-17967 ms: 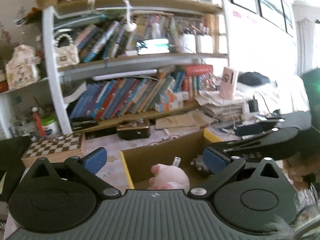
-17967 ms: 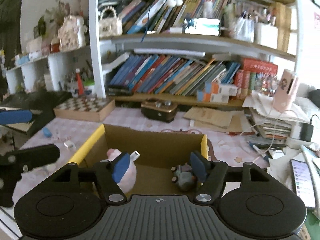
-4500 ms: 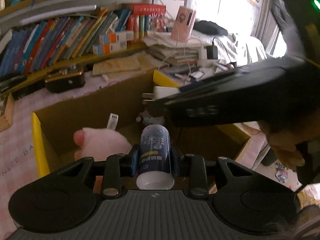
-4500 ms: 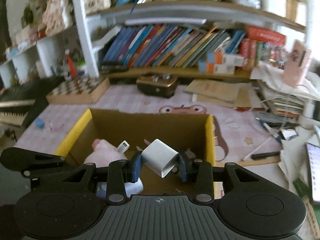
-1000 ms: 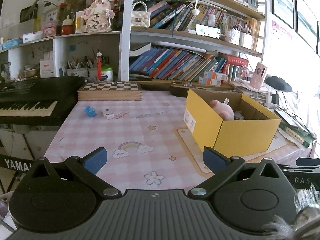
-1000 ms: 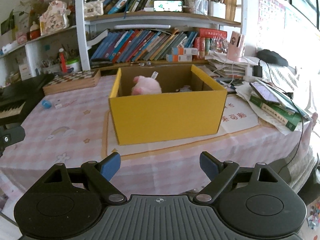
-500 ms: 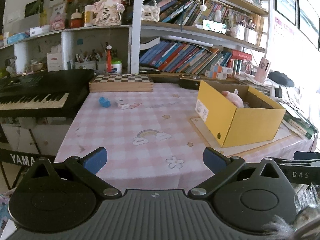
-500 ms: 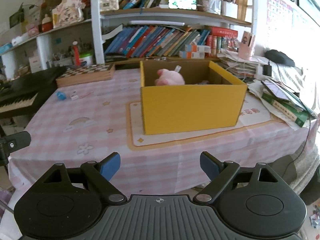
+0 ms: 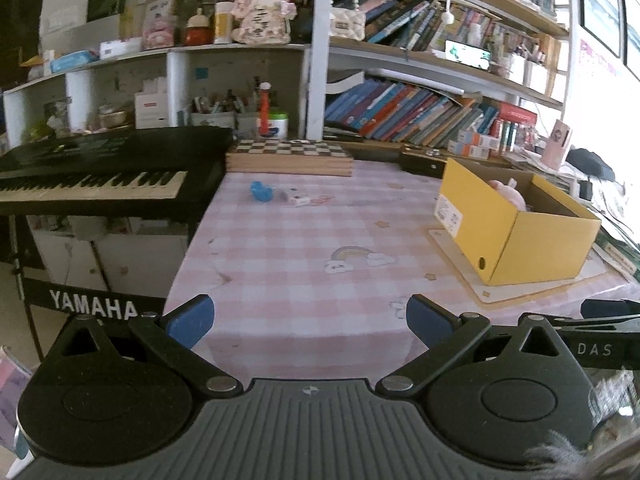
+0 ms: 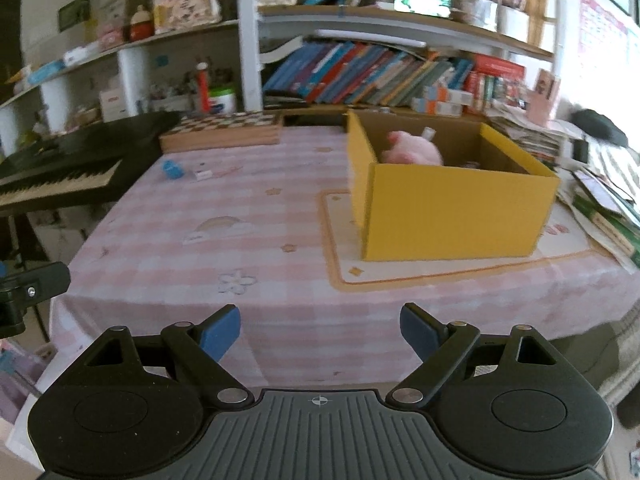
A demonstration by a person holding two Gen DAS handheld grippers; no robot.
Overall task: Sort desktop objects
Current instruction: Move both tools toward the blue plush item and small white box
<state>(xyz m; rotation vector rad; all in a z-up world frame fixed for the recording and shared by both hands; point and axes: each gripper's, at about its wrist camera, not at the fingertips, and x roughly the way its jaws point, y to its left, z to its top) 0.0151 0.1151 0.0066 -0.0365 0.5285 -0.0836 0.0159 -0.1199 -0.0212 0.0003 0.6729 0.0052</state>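
Table (image 9: 280,264): you are looking at it from beyond its near edge. Box (image 10: 452,208): sitting on a mat (image 10: 440,272) toward the table's right edge. Plush toy (image 10: 412,152): lying in the box, at its far left corner. Chessboard (image 9: 288,156): resting along the far edge. Small clip (image 9: 261,192) and eraser-like block (image 9: 298,199): lying side by side near the far left corner. Keyboard (image 9: 100,176): standing beyond the table's left edge. Bookshelf (image 9: 420,112): standing behind the far edge.

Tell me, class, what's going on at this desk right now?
A person is sorting desk items into the yellow box with a hand-held tool in each hand. The left tool and right tool are both open and empty, short of the table's near edge. A pink plush toy sits in the box; a small blue object remains on the tablecloth.
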